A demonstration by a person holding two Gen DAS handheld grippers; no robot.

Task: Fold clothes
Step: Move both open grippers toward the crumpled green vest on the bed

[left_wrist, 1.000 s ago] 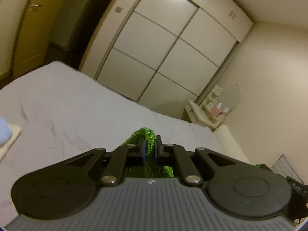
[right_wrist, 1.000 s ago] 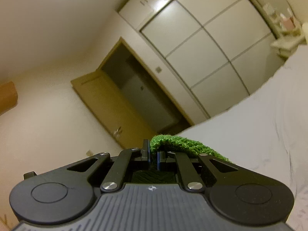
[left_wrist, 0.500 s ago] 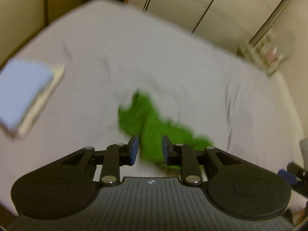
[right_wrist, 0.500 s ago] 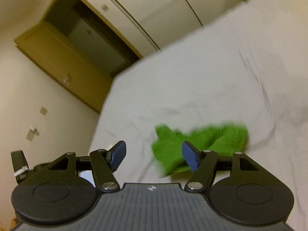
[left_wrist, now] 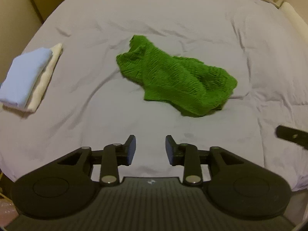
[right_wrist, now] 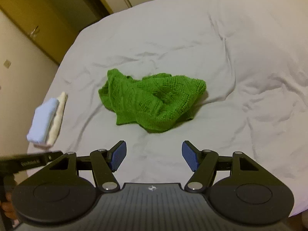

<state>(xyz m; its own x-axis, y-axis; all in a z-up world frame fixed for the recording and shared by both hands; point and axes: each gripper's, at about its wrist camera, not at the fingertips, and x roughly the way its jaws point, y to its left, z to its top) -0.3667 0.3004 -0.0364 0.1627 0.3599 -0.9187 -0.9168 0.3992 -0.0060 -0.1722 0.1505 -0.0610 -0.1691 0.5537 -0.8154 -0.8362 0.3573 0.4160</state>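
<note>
Green knitted garment (left_wrist: 175,79) lain crumpled mid-bed on the pale sheet (left_wrist: 173,15), held by neither claw, left gripper (left_wrist: 150,150) spread empty above the near sheet, right gripper (right_wrist: 154,156) parted wide and empty, folded blue and cream clothes (left_wrist: 28,79) stacked well apart at the left edge

Bed (left_wrist: 173,9) — covered by a pale, wrinkled sheet, creases running across the middle and toward the right side. Lying directly on it, near the centre: a crumpled green knit garment (left_wrist: 179,80), bunched, not flat. Well apart from it, near the left edge: a small stack of folded cloths — light blue piece (left_wrist: 23,80) on top of a cream piece (left_wrist: 46,77), the cream edge showing along one side.
</note>
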